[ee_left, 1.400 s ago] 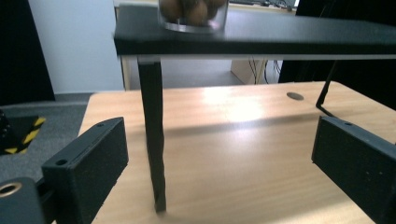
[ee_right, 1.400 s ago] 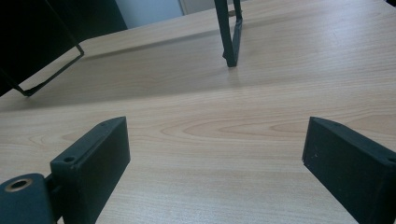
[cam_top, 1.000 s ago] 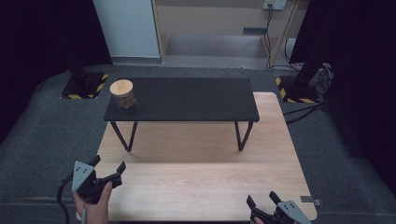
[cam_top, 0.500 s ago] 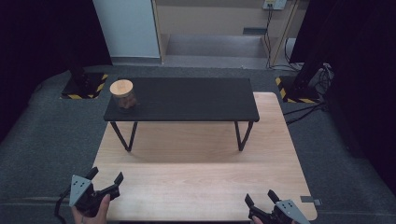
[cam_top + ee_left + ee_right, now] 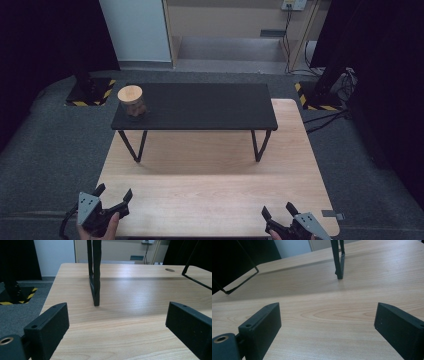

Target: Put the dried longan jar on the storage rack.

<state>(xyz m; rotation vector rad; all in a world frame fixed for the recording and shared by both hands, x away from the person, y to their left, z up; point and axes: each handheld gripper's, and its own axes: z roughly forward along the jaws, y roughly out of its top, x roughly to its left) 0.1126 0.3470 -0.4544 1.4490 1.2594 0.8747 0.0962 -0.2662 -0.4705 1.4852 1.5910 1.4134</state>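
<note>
A glass jar (image 5: pixel 132 101) with a round wooden lid stands at the left end of a low black bench (image 5: pixel 200 105). The bench rests on a light wooden table (image 5: pixel 215 185). At the table's near left edge my left gripper (image 5: pixel 114 196) sits low in a hand, its jaws wide open with nothing between them. In the left gripper view its jaws frame bare wood and a black bench leg (image 5: pixel 95 272). My right gripper (image 5: pixel 278 212) rests at the near right edge, also open and empty. Ahead of it stands another bench leg (image 5: pixel 338 260).
Dark grey carpet (image 5: pixel 55 150) surrounds the table. Black stands with yellow-black striped bases (image 5: pixel 90 92) sit behind the bench at left and right. Cables (image 5: pixel 325 117) trail on the floor at the right. A white panel (image 5: pixel 135 30) stands at the back.
My left gripper has dropped lower and moved toward the near edge of the table, still open. The right gripper has stayed where it was.
</note>
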